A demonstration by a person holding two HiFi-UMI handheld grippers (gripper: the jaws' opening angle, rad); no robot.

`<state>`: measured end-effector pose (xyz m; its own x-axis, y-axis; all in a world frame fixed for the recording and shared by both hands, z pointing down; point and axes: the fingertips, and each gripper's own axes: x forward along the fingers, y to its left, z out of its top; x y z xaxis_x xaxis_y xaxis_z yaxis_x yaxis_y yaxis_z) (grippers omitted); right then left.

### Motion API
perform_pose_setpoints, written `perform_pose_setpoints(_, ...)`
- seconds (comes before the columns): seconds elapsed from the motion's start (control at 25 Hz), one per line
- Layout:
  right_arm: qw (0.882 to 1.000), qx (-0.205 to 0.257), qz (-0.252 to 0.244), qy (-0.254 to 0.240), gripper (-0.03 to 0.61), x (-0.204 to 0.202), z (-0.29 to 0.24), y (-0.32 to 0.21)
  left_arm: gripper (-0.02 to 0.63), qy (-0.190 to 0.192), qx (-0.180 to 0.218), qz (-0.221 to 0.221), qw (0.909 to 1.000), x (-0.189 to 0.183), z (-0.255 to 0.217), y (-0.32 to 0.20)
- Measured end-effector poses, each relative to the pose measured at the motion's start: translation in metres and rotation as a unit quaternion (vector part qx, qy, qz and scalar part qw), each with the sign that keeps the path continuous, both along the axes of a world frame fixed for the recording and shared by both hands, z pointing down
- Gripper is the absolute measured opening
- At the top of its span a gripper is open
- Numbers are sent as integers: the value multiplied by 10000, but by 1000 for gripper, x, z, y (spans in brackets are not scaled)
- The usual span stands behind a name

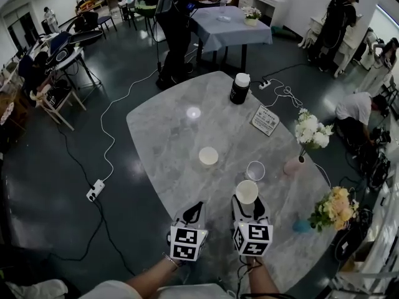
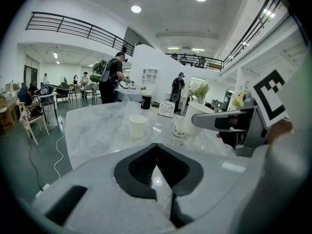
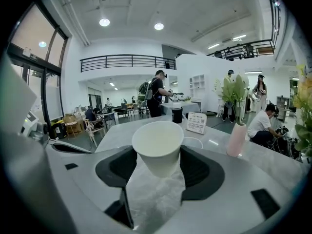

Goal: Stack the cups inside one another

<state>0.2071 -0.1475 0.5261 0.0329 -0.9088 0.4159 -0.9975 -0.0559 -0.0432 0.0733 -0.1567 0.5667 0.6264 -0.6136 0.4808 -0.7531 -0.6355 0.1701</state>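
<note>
Right tongs (image 3: 158, 156) pinch a white cup (image 3: 157, 138) at lower centre; left tongs (image 2: 156, 146) sit pressed together over the counter (image 1: 168, 129).

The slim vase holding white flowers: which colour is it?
The vase is pale pink; the right gripper view shows it best.

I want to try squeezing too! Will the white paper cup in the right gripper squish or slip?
The white paper cup looks thin and empty, so probably light and easily crushed. Its smooth sides taper, so it might slip in the right gripper. Its rim looks round, so the squeeze seems gentle.
</note>
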Motion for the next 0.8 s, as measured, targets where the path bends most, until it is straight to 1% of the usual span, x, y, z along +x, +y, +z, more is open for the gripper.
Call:
perform_pose_setpoints(0.56, 9994, 131, 320, 5, 247, 39, -16, -17, 6, 72, 55, 373, 9993, 47, -8, -23)
perform_pose_setpoints(0.8, 9990, 146, 432, -20, 247, 55, -13, -27, 7, 60, 22, 510, 9987, 66, -2, -32)
